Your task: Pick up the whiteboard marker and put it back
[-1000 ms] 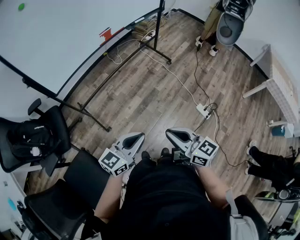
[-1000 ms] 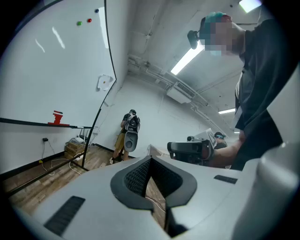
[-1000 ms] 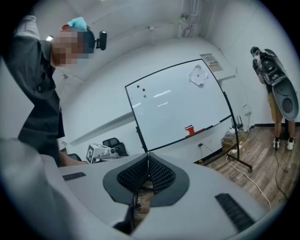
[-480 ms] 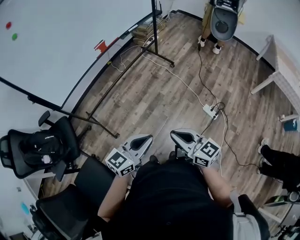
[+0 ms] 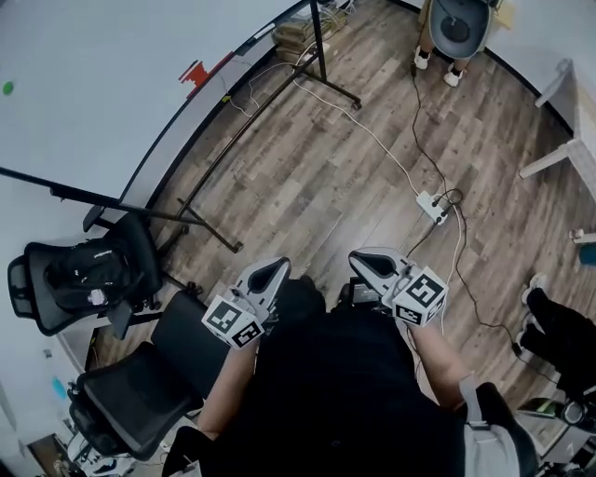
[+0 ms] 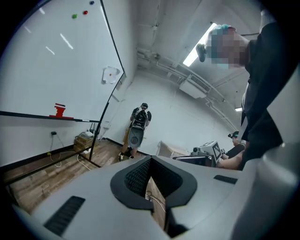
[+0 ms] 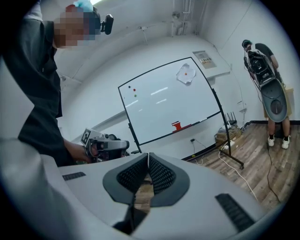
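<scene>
A large whiteboard (image 5: 93,74) on a black stand fills the head view's upper left; it also shows in the left gripper view (image 6: 51,61) and the right gripper view (image 7: 164,108). A small red item (image 5: 194,72) sits on its tray. I cannot make out a whiteboard marker in any view. My left gripper (image 5: 270,273) and right gripper (image 5: 366,262) are held close to my body above the wooden floor, far from the board. Both are shut with nothing between the pads, in the left gripper view (image 6: 151,161) and the right gripper view (image 7: 148,157).
Two black office chairs (image 5: 84,279) (image 5: 140,391) stand at my left. The board's stand legs (image 5: 200,228) cross the floor ahead. A power strip (image 5: 433,207) with trailing cables lies at right. A person (image 5: 458,28) stands at the far wall; a white table (image 5: 577,121) is at right.
The head view has shifted: the whiteboard and floor slid toward the upper left. Both grippers sit slightly lower and further right in the picture, still shut and empty.
</scene>
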